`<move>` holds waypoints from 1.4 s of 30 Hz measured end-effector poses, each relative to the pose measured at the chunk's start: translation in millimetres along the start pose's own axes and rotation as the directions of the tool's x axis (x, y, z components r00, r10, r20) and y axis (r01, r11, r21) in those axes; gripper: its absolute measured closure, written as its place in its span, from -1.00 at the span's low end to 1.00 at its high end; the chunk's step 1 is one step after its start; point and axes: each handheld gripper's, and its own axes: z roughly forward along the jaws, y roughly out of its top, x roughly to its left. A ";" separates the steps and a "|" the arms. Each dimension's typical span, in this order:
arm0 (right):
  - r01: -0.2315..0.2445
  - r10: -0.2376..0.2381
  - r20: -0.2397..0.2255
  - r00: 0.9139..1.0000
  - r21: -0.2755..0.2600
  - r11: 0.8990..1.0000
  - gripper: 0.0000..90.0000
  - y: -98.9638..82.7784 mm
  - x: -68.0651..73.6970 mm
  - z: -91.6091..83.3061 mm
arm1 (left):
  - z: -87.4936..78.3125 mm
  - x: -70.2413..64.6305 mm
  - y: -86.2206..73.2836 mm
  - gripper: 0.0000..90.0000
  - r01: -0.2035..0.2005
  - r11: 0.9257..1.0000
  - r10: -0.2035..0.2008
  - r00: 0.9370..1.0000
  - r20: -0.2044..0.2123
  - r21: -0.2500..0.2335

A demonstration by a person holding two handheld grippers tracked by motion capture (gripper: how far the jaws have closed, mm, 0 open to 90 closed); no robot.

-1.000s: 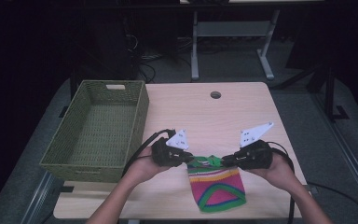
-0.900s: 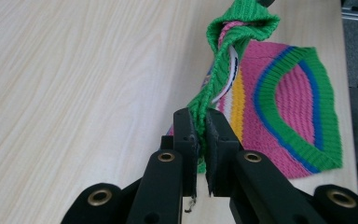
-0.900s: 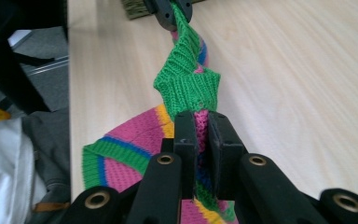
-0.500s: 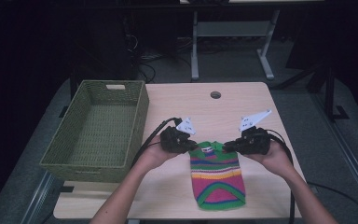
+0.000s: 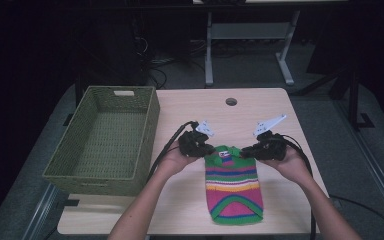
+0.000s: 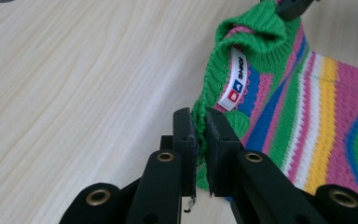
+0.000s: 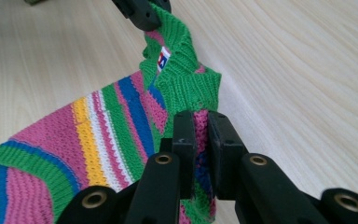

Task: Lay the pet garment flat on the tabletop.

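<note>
On the left of the table [image 5: 190,215] sits a green woven basket [image 5: 105,140]. Nothing lies in it. It waits close by, likely so the knitted thing can go in it later.

Next comes the left gripper [image 5: 200,148]. Its two black jaws are almost shut, and they pinch the green edge of a little striped sweater [image 5: 234,185] at one top corner. In the left gripper view you can see the green knit squeezed between the jaws [image 6: 200,116], with a small white label [image 6: 237,77] just past them. The bite is only on the edge, so the rest of the sweater can lie flat.

The sweater lies in the middle of the near part of the table, to the right of the basket and apart from it. Its bottom rests flat on the wood. Its top is lifted a bit where the grippers hold it. It has pink, green, blue, yellow and white stripes.

On the right is the right gripper [image 5: 248,151]. Its jaws are almost shut too, and they pinch the other top corner; pink and green knit shows between them in the right gripper view [image 7: 200,126].

Each gripper holds one corner so the top edge is pulled straight between them. I think the person is spreading the sweater out smooth on the table, maybe to fold it next.
</note>
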 end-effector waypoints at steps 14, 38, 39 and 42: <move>-0.057 0.057 0.029 0.998 0.011 0.998 0.80 -6.7 -15.8 7.1 | 22.6 8.7 8.0 0.84 0.028 0.999 -0.027 0.999 -0.019 0.031; -0.123 0.122 0.062 0.991 -0.002 0.992 0.42 -8.8 -29.9 5.1 | 18.4 11.1 8.0 0.44 0.070 0.998 -0.070 0.997 -0.013 0.011; -0.115 0.115 0.059 0.992 -0.001 0.993 0.41 -9.3 -29.9 4.8 | 17.8 10.2 7.4 0.42 0.061 0.998 -0.061 0.998 -0.010 0.016; -0.115 0.114 0.056 0.992 0.012 0.993 0.37 -10.9 -27.1 3.5 | 16.1 2.9 4.0 0.39 0.053 0.999 -0.053 0.999 0.000 0.015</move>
